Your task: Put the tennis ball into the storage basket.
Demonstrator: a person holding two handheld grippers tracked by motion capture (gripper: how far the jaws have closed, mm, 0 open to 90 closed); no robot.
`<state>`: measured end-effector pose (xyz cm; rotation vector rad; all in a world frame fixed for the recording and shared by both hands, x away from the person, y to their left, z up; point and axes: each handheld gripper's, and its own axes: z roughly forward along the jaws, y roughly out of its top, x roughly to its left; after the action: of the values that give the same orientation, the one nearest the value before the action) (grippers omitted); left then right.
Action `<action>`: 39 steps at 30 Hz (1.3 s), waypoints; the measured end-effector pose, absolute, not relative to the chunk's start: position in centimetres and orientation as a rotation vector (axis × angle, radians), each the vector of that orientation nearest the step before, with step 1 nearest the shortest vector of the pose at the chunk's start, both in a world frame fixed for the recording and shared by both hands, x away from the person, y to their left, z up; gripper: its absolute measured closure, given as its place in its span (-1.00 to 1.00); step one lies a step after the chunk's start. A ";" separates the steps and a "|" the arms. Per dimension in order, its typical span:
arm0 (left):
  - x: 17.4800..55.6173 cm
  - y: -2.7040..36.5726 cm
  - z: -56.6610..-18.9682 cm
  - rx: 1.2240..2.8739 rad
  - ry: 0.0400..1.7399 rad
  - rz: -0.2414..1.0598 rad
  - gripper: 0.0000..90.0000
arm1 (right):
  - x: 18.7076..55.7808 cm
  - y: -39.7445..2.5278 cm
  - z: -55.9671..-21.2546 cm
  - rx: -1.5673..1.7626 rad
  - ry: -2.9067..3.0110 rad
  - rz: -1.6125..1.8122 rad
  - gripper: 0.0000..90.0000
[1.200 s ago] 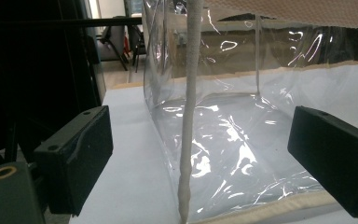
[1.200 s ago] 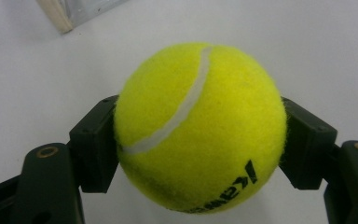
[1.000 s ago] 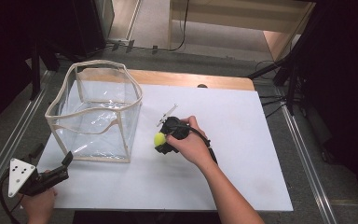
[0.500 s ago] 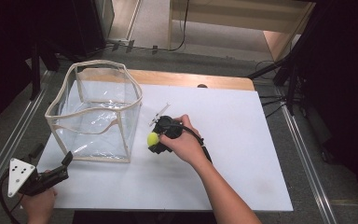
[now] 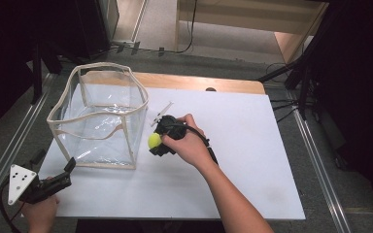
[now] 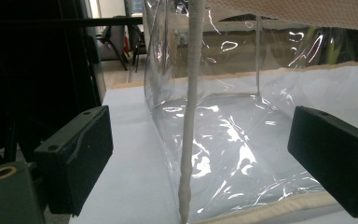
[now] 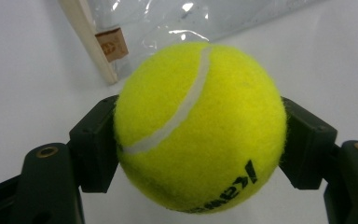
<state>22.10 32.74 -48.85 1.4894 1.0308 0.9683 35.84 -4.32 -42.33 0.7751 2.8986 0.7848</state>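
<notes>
Left tool (image 5: 70, 167) is sitting wide apart at the corner seam of the clear plastic, cream-trimmed bag (image 5: 98, 119). Right tool (image 5: 156, 141) is gripping the fuzzy yellow tennis ball (image 5: 154, 140) just beside the bag's wall; dropping it in looks left. White surface (image 5: 252, 145) is lying open rightward.

My high view looks down on the table (image 5: 252, 160); both gripper views sit low, close, sharing the bag (image 6: 223, 140).
</notes>
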 end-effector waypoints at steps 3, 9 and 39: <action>22.1 32.7 -48.8 1.491 1.032 0.968 -0.85 | 35.9 -4.2 -41.9 0.779 2.905 0.790 -0.46; 22.1 32.8 -48.8 1.492 1.030 0.968 -0.85 | 36.2 -4.0 -40.7 0.759 2.909 0.804 -0.46; 22.2 32.8 -48.8 1.490 1.033 0.964 -0.85 | 37.3 -4.0 -35.0 0.690 2.900 0.871 -0.46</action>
<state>22.16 32.84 -48.82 1.4903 1.0332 0.9643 37.30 -4.01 -35.02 0.6898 2.9003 0.8708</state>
